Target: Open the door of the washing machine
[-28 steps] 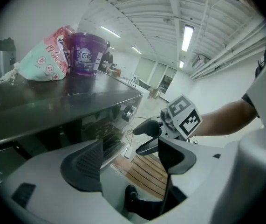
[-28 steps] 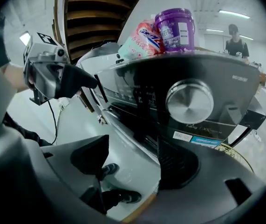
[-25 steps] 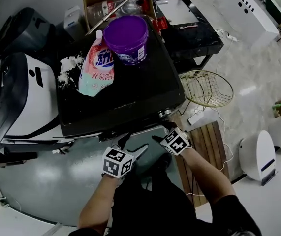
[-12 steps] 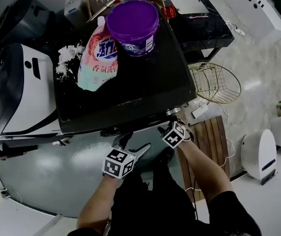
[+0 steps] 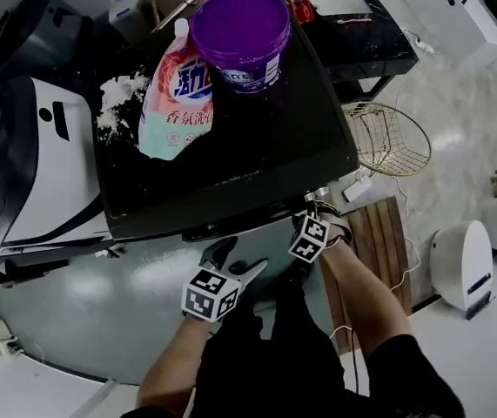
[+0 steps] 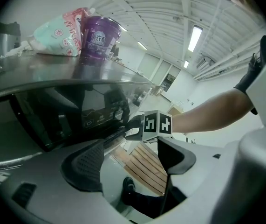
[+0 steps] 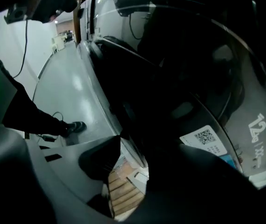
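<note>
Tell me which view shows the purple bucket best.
The head view: the purple bucket shows whole and large, from above. The left gripper view catches it small, side-on; the right gripper view misses it.

Black short sleeve [image 5: 396, 364], dark trousers [image 5: 257, 355]; left hand-held gripper [image 5: 236, 259] grey (black-white marker cube [image 5: 211, 293]).

The black top of the washing machine [image 5: 257, 159] carries a purple bucket [image 5: 241, 33] at the back, a detergent pouch [image 5: 177, 107] lying flat just beside it, and a white clump [image 5: 117, 103] near the left edge. On the pale floor [image 5: 461, 159] to the right sit a wire basket [image 5: 393, 139] and a slatted wooden board [image 5: 380, 244].
</note>
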`<state>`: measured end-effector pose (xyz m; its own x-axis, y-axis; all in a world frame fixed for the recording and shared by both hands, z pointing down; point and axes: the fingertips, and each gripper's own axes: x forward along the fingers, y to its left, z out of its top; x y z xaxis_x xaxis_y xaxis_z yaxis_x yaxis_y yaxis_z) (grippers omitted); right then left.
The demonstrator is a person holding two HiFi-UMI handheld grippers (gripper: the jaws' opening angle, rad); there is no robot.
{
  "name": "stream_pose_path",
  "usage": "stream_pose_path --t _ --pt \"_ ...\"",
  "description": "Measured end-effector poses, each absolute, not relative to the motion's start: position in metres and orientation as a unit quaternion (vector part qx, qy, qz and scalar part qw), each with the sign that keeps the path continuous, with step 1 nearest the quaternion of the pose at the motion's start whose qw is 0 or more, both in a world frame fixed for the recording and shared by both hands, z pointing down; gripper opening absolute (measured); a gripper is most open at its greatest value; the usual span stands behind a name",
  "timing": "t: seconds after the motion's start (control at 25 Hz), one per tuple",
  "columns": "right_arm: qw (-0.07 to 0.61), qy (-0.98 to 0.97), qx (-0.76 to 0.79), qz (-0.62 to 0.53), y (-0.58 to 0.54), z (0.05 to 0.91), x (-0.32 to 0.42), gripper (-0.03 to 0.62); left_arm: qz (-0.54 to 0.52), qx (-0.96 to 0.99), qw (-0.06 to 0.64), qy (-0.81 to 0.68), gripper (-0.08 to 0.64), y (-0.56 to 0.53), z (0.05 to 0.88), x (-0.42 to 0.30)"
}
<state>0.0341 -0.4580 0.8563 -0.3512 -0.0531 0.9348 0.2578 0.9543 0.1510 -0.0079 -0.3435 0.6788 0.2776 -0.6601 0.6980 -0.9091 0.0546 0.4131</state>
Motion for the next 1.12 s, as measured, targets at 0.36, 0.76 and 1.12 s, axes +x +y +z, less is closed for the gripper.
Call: stream_pose_path --t 0.36,0.76,1.12 --pt "0.57 -0.807 -0.078 -0.131 -0.461 0.853 0.036 0.153 0.146 0.672 0.423 -0.591 0.376 -0.33 0.675 -0.018" --pt "0.576 -0.802 -0.083 -0.135 -0.456 0.853 0.036 0.147 0.151 0.67 0.402 -0.605 0.376 -0.313 0.654 -0.02" --pt "0.572 -0.816 -0.078 -0.036 -0.394 0.859 0.092 0.153 0.134 0.662 0.408 -0.615 0.376 -0.3 0.641 -0.024"
